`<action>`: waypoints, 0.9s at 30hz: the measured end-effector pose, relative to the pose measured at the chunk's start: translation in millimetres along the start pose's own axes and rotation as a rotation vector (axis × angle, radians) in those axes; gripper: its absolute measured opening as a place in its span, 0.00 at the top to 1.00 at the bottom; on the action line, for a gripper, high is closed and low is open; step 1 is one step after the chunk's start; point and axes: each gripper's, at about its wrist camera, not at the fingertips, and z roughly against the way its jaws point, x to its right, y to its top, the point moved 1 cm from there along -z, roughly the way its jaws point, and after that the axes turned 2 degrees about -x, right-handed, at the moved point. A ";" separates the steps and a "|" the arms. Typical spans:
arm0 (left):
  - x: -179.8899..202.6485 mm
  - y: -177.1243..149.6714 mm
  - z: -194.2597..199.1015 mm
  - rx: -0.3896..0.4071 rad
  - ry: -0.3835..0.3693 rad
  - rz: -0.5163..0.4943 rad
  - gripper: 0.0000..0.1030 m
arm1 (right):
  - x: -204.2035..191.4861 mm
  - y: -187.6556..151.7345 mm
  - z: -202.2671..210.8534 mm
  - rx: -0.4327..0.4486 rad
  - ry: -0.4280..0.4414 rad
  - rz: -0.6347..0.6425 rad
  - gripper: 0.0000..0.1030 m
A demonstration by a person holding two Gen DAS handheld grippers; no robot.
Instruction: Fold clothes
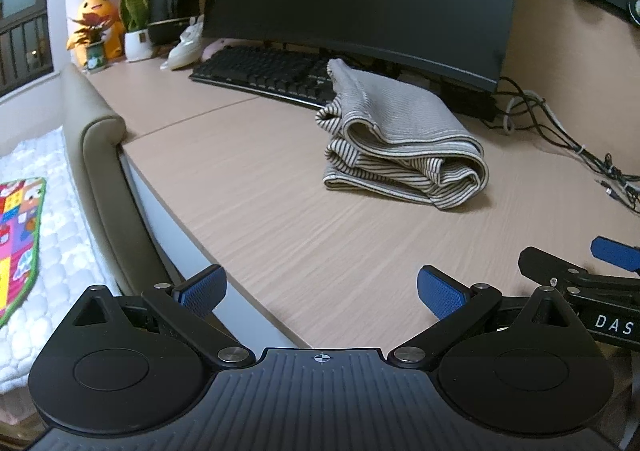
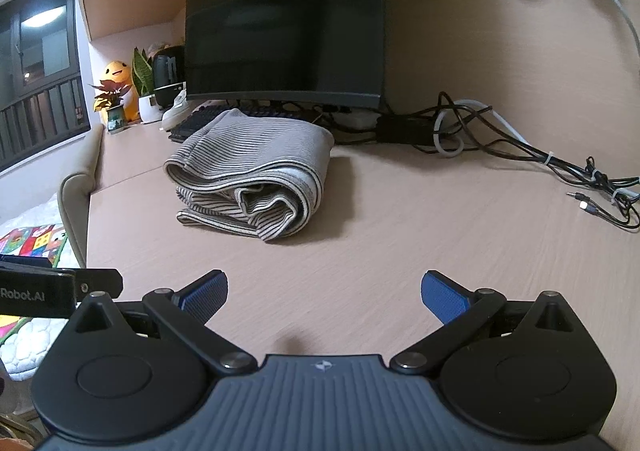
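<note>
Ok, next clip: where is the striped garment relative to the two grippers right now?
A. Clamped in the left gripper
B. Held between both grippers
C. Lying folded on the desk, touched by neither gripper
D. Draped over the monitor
C: the striped garment lies in a folded bundle on the desk in front of the monitor, while the left gripper and right gripper both stand open and empty, well short of it.

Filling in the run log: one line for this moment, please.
stage: garment folded | striped garment: on desk, before monitor | left gripper: open, empty | right gripper: open, empty | contact: none
</note>
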 end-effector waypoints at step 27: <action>4.6 0.3 1.1 0.028 0.004 -0.038 0.00 | 0.7 -0.4 0.1 0.005 -0.005 0.000 0.00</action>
